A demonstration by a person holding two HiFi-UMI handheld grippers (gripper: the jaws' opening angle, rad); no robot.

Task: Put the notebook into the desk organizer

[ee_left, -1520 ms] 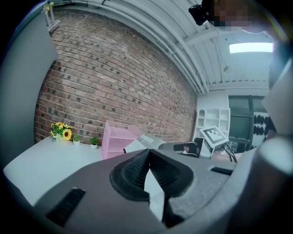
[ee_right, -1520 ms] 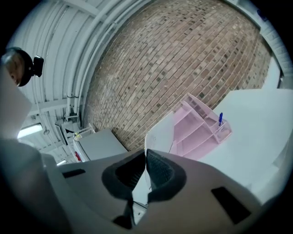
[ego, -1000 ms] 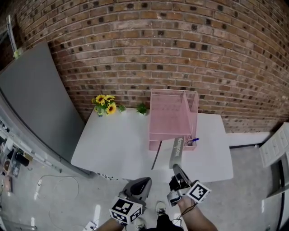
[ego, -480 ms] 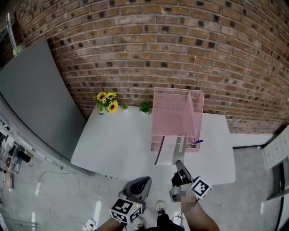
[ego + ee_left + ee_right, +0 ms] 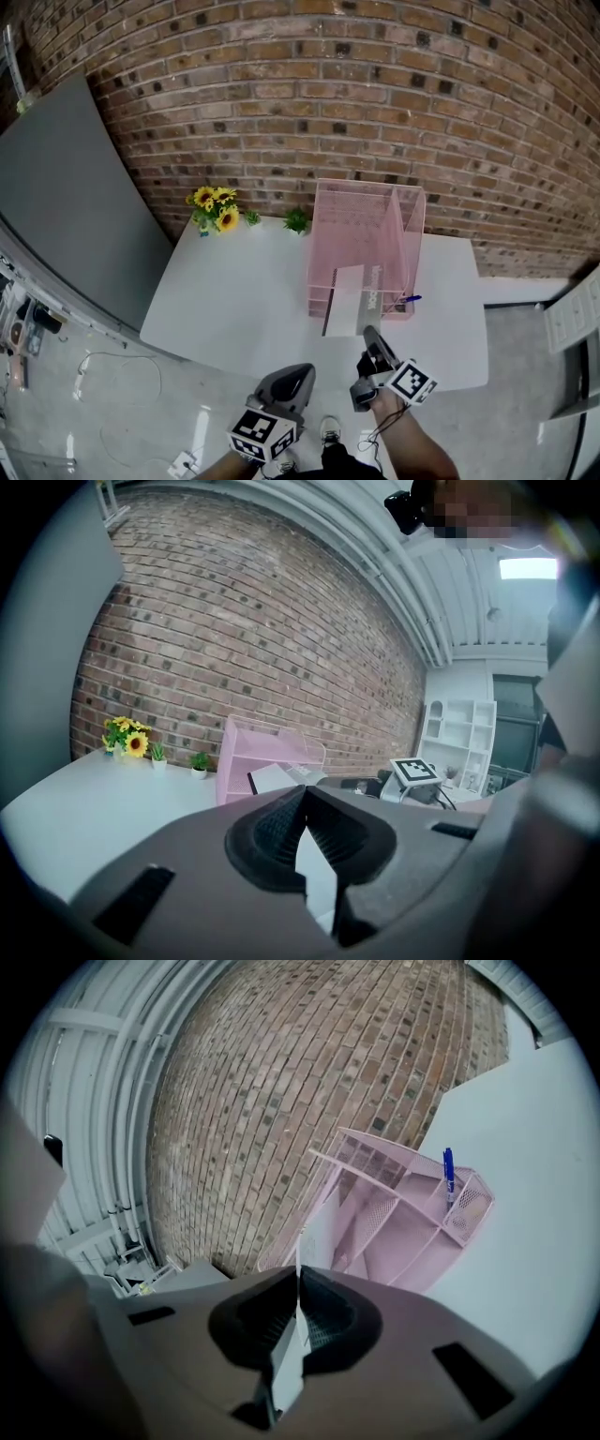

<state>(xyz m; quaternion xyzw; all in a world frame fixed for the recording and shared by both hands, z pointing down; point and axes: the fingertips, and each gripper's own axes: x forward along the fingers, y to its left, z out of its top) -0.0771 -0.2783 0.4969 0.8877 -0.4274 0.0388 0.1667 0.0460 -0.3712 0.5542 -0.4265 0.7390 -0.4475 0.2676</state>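
The right gripper (image 5: 367,334) is shut tight on the near edge of the notebook (image 5: 347,298). The notebook's far end is at the front of the pink organizer (image 5: 323,225), left of the blue pen (image 5: 410,299). I cannot tell if it is inside yet.

I think the best way is to push it in slowly and straight. Line it up with the organizer's walls so no corner gets stuck, and only let go when most of it is inside.

The left gripper (image 5: 302,373) is closed with nothing in it. It hangs low, well in front of the organizer and off the table (image 5: 234,291). It could hold the organizer if it slides.
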